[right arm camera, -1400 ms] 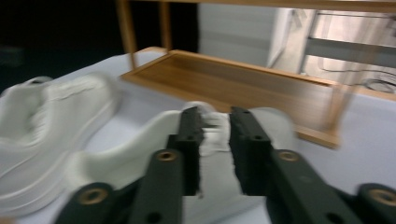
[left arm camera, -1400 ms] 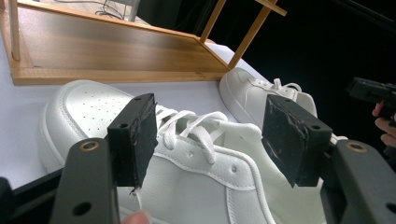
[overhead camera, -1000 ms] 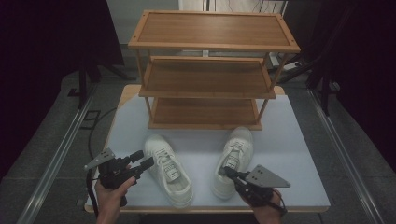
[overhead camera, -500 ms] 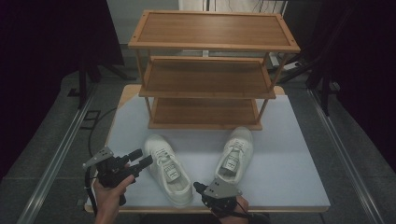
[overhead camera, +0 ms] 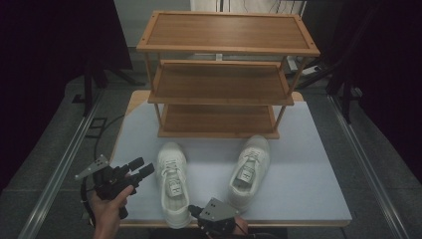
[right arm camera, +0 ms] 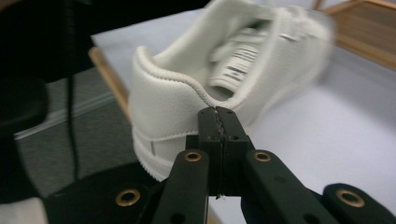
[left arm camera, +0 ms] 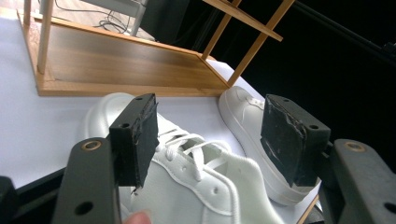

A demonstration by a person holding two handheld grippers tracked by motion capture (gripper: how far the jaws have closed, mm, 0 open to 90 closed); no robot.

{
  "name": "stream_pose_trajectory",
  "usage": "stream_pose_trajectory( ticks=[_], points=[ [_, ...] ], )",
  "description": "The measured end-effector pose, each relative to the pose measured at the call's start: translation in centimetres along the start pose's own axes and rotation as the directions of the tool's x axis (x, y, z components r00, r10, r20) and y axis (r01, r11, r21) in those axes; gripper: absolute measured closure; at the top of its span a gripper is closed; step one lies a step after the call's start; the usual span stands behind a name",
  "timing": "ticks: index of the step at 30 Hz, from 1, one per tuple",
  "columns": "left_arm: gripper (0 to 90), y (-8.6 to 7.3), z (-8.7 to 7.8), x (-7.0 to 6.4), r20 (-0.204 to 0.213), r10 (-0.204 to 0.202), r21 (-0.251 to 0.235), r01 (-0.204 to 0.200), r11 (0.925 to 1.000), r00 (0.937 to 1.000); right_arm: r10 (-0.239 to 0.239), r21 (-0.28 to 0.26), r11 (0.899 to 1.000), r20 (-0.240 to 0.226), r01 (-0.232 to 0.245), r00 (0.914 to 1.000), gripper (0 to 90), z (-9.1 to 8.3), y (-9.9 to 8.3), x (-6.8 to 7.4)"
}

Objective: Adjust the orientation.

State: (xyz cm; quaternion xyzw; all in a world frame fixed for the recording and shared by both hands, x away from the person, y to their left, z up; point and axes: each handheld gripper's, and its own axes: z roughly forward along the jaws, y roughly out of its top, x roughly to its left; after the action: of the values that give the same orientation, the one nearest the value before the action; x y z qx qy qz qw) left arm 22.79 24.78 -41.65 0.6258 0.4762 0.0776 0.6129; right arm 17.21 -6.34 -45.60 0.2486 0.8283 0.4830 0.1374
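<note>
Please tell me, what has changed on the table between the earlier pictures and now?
The right gripper has swung leftward along the near table edge, from beside the right shoe to behind the heel of the left shoe, its jaws shut on nothing. The left gripper stayed open beside the left shoe. Both shoes and the wooden rack stayed put.

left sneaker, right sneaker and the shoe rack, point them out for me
left sneaker [overhead camera: 172, 185], high view, on its laces.
right sneaker [overhead camera: 249, 169], high view, on its tongue.
shoe rack [overhead camera: 219, 121], high view, on its bottom shelf.
</note>
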Motion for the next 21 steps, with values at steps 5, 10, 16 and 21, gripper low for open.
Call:
stream_pose_trajectory(
  ticks=[5, 10, 16, 21],
  points=[
    [35.9, 0.2, -0.7, 0.5, -0.005, -0.012, -0.013, 0.012, 0.9998, 0.9999, -0.007, -0.006, 1.0, -0.079, 0.007, 0.9968, 88.4, 1.8, 0.8, 1.4],
    [35.7, 0.3, -1.1, 1.1, -0.007, -0.021, -0.016, 0.021, 0.9996, 0.9997, -0.048, -0.01, 0.999, -0.129, 0.048, 0.9904, 88.2, 4.5, 2.3, 3.1],
    [35.6, 0.3, -1.4, 1.5, -0.013, -0.027, -0.016, 0.026, 0.9995, 0.9996, -0.023, -0.022, 1.0, -0.159, 0.02, 0.987, 87.9, 6.4, 3.1, 3.7],
    [35.0, 0.1, -0.9, 1.6, -0.014, -0.021, 0.008, 0.021, 0.9997, 0.9997, -0.014, -0.095, 0.995, -0.124, 0.002, 0.9922, 84.3, 3.1, 3.0, 1.9]
  ],
)
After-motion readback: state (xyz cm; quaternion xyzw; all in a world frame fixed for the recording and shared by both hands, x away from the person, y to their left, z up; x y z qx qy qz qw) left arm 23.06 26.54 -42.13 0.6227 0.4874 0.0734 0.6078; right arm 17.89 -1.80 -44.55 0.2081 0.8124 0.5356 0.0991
